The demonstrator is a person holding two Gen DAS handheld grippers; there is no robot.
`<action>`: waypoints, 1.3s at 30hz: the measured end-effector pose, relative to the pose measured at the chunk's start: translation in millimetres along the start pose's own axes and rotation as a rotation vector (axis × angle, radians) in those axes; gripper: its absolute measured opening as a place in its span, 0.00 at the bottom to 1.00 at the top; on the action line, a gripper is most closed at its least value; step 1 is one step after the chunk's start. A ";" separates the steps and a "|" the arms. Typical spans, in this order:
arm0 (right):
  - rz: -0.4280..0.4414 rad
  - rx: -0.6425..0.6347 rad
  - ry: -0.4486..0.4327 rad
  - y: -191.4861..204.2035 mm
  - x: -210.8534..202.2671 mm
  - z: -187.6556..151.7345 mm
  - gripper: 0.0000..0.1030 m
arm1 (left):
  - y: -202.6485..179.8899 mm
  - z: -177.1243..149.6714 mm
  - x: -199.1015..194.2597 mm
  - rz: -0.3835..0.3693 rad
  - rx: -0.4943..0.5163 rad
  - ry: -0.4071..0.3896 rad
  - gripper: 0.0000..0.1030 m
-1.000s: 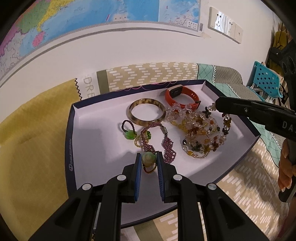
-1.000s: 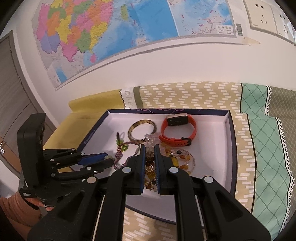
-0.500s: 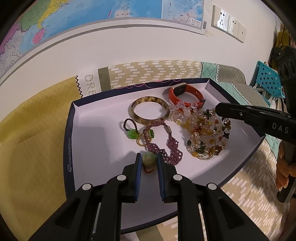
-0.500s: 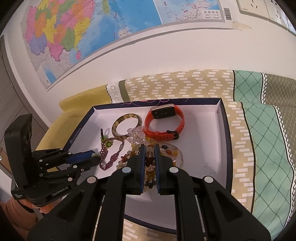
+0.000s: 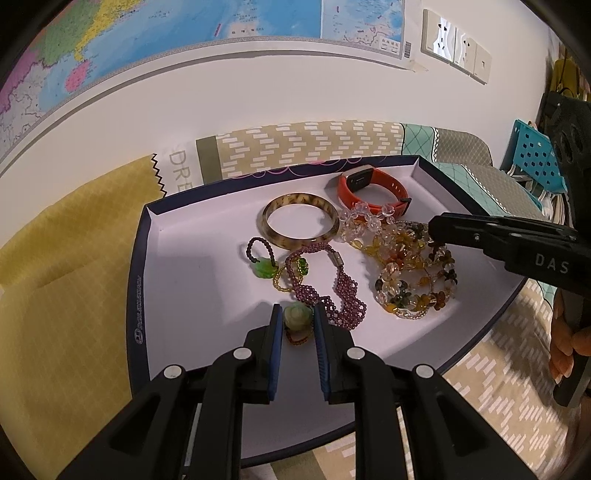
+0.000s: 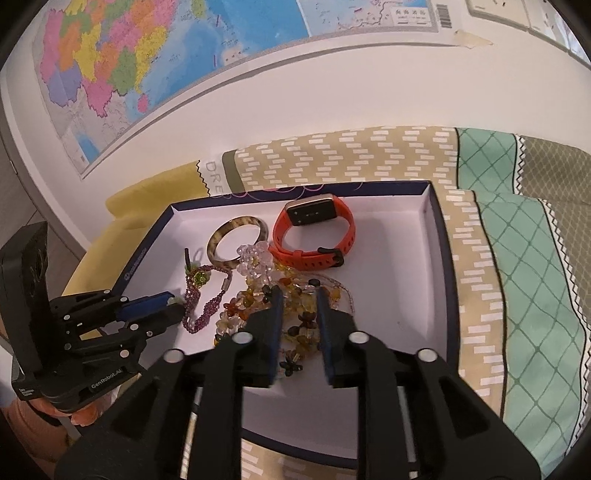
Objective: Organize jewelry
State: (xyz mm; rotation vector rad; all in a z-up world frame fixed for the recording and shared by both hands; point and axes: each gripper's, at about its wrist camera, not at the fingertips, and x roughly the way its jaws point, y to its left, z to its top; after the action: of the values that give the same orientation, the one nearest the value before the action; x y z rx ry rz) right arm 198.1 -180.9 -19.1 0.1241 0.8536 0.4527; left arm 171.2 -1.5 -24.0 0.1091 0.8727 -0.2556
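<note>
Right hand-held gripper (image 6: 298, 306) jaws opening over amber beads (image 6: 295, 325); left hand-held gripper (image 5: 298, 317) clenched on green pendant (image 5: 296, 316).

Both cameras ride on the hand-held grippers and look forward and down along their own two fingers, close over a shallow white tray (image 5: 207, 295) of jewelry lying on a patterned cloth (image 6: 517, 258). The left wrist view comes in from the tray's near left side, angled toward the wall map (image 5: 184, 29) and the wall sockets (image 5: 456, 50); the other gripper enters it from the right edge. The right wrist view looks from the near edge, more centred, toward the same map (image 6: 147, 66), with the other gripper at its lower left. Both views share the tray (image 6: 424, 295), its contents, the cloth and the wall.
</note>
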 end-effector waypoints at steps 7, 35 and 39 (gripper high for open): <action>-0.016 -0.017 -0.018 4.4 -13.6 -7.9 0.36 | 2.2 -2.4 -0.6 0.014 -0.014 -0.003 0.44; -0.104 -0.136 -0.057 66.5 -81.3 -105.5 0.95 | -23.6 -77.3 -100.6 0.113 -0.131 -0.121 0.93; -0.104 -0.140 -0.068 69.6 -87.4 -109.7 0.95 | -29.6 -84.3 -106.0 0.129 -0.127 -0.112 0.93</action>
State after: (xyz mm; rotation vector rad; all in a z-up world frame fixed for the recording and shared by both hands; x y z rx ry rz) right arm 42.6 -164.2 -10.3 -0.0336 0.7560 0.4067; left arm 35.6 5.4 3.8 0.0324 0.7647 -0.0845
